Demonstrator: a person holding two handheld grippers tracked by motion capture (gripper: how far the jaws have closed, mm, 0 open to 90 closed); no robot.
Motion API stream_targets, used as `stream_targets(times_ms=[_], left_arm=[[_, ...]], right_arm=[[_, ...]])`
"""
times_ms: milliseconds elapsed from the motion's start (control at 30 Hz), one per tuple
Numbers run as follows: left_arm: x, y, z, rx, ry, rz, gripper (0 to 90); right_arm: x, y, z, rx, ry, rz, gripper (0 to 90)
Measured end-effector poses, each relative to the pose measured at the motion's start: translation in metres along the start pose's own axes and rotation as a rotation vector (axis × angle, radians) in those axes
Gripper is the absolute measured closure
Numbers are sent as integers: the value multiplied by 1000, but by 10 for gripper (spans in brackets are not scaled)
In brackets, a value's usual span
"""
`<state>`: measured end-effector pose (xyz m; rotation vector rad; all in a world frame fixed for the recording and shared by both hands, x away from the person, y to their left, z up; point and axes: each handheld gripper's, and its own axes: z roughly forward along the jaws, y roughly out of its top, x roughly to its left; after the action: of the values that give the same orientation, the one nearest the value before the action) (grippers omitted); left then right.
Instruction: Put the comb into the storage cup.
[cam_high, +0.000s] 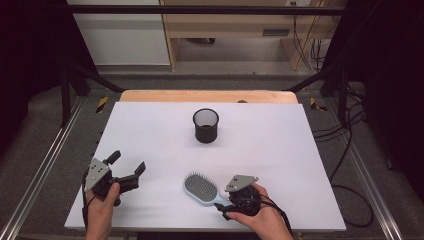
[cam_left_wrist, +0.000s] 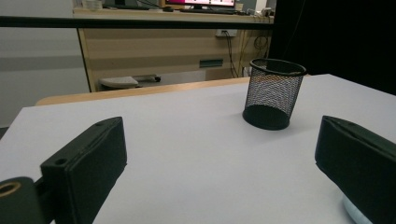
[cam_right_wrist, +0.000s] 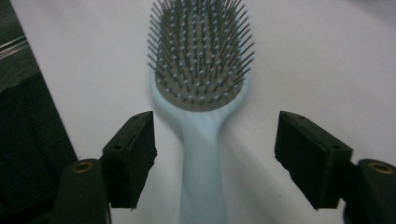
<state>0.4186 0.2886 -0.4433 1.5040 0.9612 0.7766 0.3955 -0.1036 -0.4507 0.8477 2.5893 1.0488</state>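
Container: one black mesh cup (cam_high: 205, 125) is stood upright near the middle of the white table (cam_high: 150, 130); nothing can be made out inside it.
Count: one cup, one hairbrush, two grippers.
Hairbrush (cam_high: 200, 188): a pale blue paddle with grey bristles turned upward is laid flat near the table's near edge.
Right gripper (cam_right_wrist: 215, 154): jaws are spread wide either side of the handle, untouched by either.
Left gripper (cam_high: 129, 168): jaws are parted, nothing gripped.
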Motion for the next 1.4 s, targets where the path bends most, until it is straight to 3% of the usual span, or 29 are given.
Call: stream_targets(times_ms=[167, 533, 1233, 1400], left_arm=[[2, -1, 1, 14, 17, 1, 28], [-3, -2, 5, 24, 4, 16, 29], [-7, -3, 9, 39, -9, 44, 29], [-7, -3, 10, 42, -13, 51, 29]], right_arm=[[0, -2, 4, 59, 59, 12, 383], [-1, -2, 14, 111, 75, 37, 522], [6, 7, 24, 195, 15, -12, 670], [5, 9, 24, 213, 21, -21, 693]])
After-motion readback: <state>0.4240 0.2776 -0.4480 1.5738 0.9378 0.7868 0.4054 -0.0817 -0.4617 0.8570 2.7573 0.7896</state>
